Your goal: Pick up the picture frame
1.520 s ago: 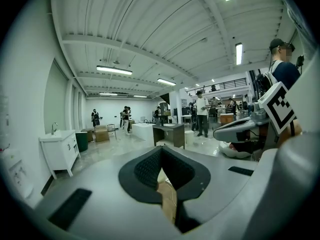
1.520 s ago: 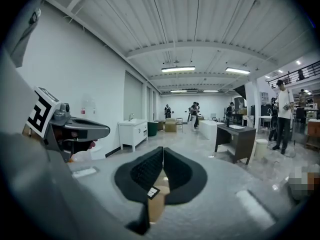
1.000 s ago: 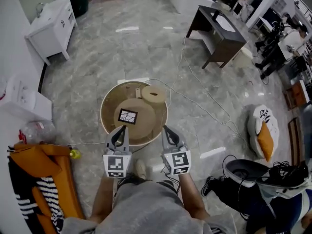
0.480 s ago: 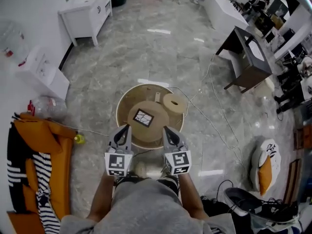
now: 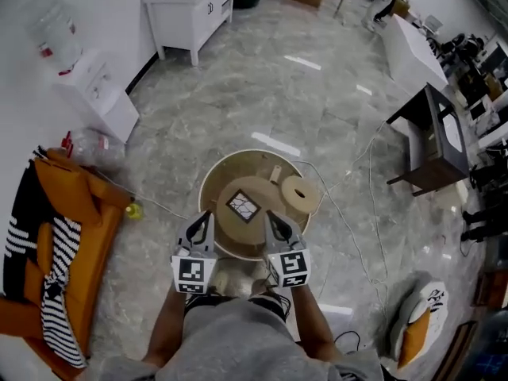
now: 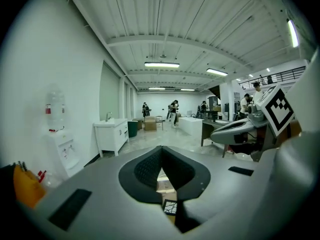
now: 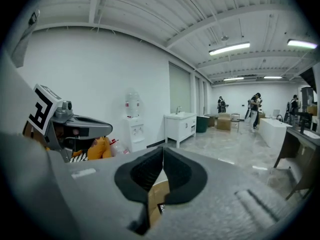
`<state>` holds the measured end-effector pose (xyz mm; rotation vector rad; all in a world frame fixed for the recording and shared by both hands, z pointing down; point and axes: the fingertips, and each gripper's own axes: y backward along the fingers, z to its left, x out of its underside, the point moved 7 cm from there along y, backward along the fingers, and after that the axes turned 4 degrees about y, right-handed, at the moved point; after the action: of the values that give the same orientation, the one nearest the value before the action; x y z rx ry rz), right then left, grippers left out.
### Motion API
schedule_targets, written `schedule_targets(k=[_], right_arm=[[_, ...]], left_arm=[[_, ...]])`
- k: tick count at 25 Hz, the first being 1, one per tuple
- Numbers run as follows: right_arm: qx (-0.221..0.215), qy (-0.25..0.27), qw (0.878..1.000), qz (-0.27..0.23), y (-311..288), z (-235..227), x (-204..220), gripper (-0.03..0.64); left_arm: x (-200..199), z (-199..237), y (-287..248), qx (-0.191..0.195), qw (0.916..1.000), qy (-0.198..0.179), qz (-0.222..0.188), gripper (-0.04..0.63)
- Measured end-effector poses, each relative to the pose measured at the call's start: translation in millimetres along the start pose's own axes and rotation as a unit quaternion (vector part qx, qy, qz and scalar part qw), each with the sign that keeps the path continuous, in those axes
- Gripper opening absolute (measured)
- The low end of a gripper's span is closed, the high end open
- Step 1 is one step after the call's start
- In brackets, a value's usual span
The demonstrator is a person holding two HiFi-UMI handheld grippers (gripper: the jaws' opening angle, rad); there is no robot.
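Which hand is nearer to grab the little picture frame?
Right, probably: the right gripper sits slightly nearer the picture frame on the round table than the left gripper. Both are shut.

Left forearm [image 5: 168,324] and right forearm [image 5: 311,321] extending forward, side by side. Left hand-held gripper [image 5: 205,216] pointing ahead, tilting slightly down, jaws pressing together, holding nothing. Right hand-held gripper [image 5: 272,217] lying parallel just beside it, jaws likewise meeting, holding nothing.
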<state>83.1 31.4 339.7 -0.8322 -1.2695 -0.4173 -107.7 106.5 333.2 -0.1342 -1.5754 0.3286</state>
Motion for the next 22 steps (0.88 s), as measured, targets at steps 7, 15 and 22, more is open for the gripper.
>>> schedule_targets(k=[7, 15, 22], right_arm=[[-0.057, 0.003, 0.998, 0.039, -61, -44, 25, 0.002], [-0.078, -0.005, 0.994, 0.074, -121, -79, 69, 0.002], [-0.106, -0.010, 0.989, 0.101, -169, -88, 123, 0.002]], left_arm=[[10, 3, -54, -0.034, 0.9986, 0.020, 0.036, 0.017], [49, 9, -113, -0.045, 0.9962, 0.038, 0.064, 0.017], [102, 18, -164, -0.050, 0.9942, 0.049, 0.082, 0.017]])
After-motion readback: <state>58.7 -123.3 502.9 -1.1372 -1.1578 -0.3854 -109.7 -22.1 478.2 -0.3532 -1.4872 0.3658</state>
